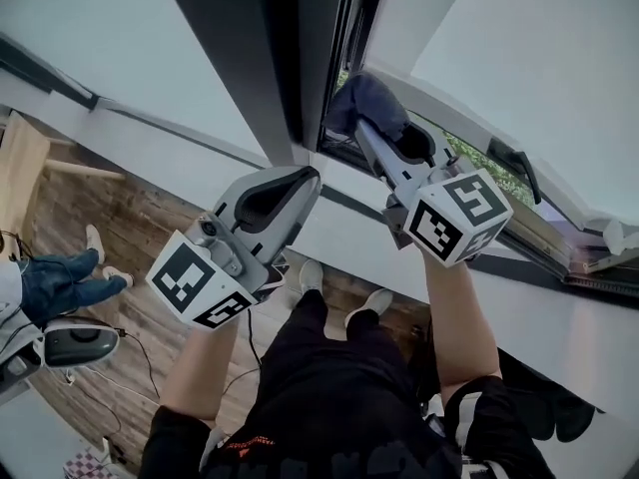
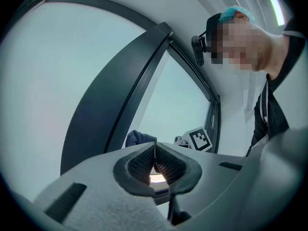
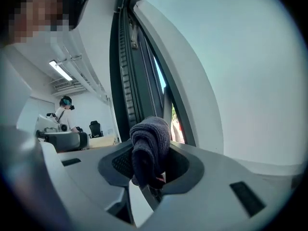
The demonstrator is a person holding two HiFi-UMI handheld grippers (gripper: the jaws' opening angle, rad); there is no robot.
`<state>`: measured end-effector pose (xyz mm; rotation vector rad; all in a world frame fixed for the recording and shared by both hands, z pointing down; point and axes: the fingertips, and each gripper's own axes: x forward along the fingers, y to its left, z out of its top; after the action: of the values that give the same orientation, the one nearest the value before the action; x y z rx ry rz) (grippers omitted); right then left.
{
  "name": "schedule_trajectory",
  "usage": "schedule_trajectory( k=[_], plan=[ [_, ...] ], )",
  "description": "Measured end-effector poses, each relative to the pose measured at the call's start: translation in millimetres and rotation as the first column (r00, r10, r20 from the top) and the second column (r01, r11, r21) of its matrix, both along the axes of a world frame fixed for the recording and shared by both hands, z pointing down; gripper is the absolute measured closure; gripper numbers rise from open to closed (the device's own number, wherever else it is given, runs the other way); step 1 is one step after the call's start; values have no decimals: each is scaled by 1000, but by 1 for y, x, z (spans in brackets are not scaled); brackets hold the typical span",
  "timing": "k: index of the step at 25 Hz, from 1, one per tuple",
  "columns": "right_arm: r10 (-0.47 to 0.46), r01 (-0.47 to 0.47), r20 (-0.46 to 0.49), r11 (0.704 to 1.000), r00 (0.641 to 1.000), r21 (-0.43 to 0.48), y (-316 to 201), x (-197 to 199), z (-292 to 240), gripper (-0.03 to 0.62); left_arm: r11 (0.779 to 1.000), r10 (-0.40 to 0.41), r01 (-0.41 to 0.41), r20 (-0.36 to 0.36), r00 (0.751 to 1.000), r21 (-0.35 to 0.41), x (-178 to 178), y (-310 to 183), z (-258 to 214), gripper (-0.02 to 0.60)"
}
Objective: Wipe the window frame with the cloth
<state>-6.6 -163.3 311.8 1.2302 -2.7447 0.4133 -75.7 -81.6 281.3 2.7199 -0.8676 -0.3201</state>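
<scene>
A bunched dark blue-grey cloth (image 1: 365,104) (image 3: 150,141) is pinched in my right gripper (image 1: 371,128) (image 3: 153,148), which is shut on it and holds it against the bottom of the dark window frame (image 1: 300,58) (image 3: 126,76), beside the gap of the opened sash (image 1: 469,118). My left gripper (image 1: 310,176) (image 2: 155,147) is shut with nothing in it; its tips rest by the white sill (image 1: 339,183) just below the dark mullion (image 2: 120,100). In the left gripper view the cloth (image 2: 139,138) and the right gripper's marker cube (image 2: 199,139) show past the jaws.
The opened sash has a black handle (image 1: 519,166). A white object (image 1: 611,236) lies on the ledge at the right. Below are a wooden floor (image 1: 130,228), a seated person's legs (image 1: 62,279) at the left and a wooden table leg (image 1: 20,163). Another person (image 3: 62,112) stands far inside the room.
</scene>
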Motion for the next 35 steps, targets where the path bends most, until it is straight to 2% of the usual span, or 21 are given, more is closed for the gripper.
schedule_trajectory(
  k=[8,13,23,27,35],
  plan=[
    [-17,15,13,986,1000,163,2,-6,-90,471,989,-20,18,12,1000,145,-7,-2,-66,560],
    [-26,16,33,963,999,268,1,0,-147,471,972,-28,23,20,999,233,0,-3,-106,560],
    [-51,25,52,910,997,414,4,-12,-232,471,947,-44,37,14,999,319,-7,1,-147,560],
    [-62,31,56,893,996,448,3,-9,-257,471,936,-52,43,18,998,349,-3,0,-162,560],
    [-78,33,80,886,994,462,-1,-6,-276,471,921,-68,56,16,998,386,0,2,-182,560]
  ],
)
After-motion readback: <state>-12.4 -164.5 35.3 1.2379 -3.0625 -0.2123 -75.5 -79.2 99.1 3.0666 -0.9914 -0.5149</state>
